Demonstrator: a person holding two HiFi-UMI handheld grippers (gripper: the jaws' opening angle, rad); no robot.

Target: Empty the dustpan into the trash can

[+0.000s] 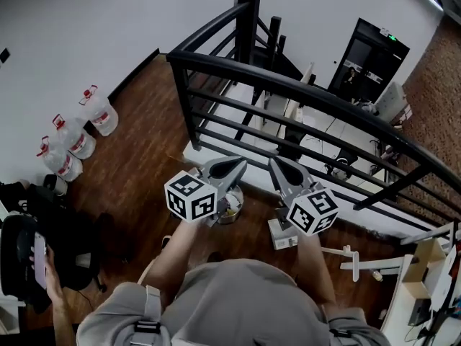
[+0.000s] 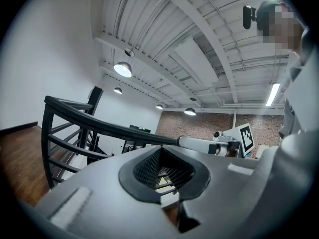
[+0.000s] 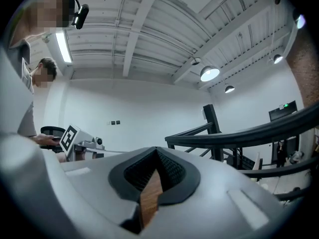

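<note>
Left tongs (image 1: 236, 166) & right tongs (image 1: 277, 164) both closed, empty, mid-frame. White boxy plastic thing (image 1: 283, 236) just below right tongs, maybe the dustpan: prob. light, stiff; grab its handle.

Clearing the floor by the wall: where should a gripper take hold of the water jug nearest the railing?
Take the water jug by the red handle at its top, coming down from above. It stands upright, and its round body looks too wide for the jaws.

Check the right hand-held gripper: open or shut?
Shut, empty: the right hand-held gripper has its jaw tips touching, only wooden floor visible behind them.
</note>
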